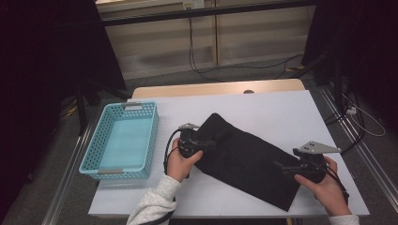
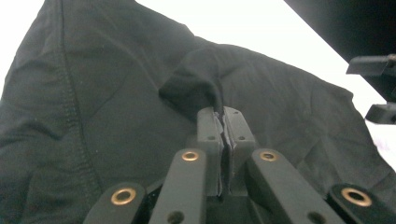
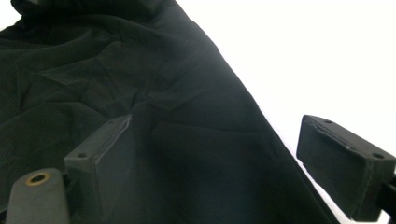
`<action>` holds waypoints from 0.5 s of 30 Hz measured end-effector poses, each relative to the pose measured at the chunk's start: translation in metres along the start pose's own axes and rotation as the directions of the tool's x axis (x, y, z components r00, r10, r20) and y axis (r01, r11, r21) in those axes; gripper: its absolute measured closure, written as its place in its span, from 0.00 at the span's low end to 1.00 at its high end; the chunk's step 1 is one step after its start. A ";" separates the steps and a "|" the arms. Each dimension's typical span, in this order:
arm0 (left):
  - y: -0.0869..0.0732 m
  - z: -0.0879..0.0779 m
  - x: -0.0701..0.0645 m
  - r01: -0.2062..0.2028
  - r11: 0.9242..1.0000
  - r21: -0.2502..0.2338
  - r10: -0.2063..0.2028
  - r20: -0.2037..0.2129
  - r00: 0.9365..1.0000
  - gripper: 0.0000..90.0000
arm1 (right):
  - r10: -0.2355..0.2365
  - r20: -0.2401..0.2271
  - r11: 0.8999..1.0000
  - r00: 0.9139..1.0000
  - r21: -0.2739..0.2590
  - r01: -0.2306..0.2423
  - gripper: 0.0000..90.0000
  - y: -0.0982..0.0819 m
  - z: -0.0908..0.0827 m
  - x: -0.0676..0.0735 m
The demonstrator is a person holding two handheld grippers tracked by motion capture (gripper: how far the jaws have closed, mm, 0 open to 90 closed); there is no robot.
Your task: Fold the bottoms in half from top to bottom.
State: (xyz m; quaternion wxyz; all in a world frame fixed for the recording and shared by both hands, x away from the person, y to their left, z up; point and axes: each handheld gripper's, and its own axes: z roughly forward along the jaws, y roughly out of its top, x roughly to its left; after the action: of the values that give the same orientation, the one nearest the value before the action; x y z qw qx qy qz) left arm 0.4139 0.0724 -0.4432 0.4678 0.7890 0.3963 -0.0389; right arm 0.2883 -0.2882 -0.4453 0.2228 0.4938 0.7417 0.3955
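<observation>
A black cloth point(image 1: 244, 157) lies folded across the white table point(image 1: 272, 110), running from the middle toward the front right. My left gripper point(image 1: 212, 143) is shut on a pinched fold of the black cloth point(image 2: 116, 93) at its left edge; the left gripper point(image 2: 224, 112) shows the fabric bunched between its closed pads. My right gripper point(image 1: 281, 167) sits at the cloth's right end, held low. The right gripper point(image 3: 233, 149) stands open, one jaw over the black cloth point(image 3: 116, 79) and the other over bare table, pressing on nothing.
A light blue perforated basket point(image 1: 151, 140) stands at the table's left side, with nothing in it. The far half of the white table is bare. Cables run over the floor behind the table, and dark drapes hang at both sides.
</observation>
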 end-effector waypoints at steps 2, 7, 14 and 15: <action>-0.001 -0.002 0.004 0.003 1.000 0.011 -0.003 0.000 1.000 0.97 | 0.000 0.000 1.000 1.000 -0.001 0.000 0.13 0.001 -0.001 0.000; 0.002 -0.016 0.011 0.025 1.000 -0.017 -0.024 0.009 1.000 0.97 | -0.005 -0.003 1.000 1.000 0.014 0.005 0.13 0.001 0.004 0.003; 0.004 -0.021 0.013 0.034 0.998 -0.046 -0.034 0.011 0.999 0.97 | -0.009 -0.012 1.000 1.000 0.008 0.009 0.13 0.006 0.008 0.008; 0.004 -0.019 0.012 0.031 0.999 -0.043 -0.030 0.012 0.999 0.97 | -0.013 -0.011 1.000 1.000 0.012 0.013 0.13 0.006 0.009 0.008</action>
State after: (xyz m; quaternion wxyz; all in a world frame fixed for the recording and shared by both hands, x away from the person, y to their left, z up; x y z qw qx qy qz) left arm 0.4186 0.0932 -0.4348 0.4864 0.7723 0.4064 -0.0419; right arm 0.2947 -0.2765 -0.4457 0.2185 0.4882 0.7483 0.3924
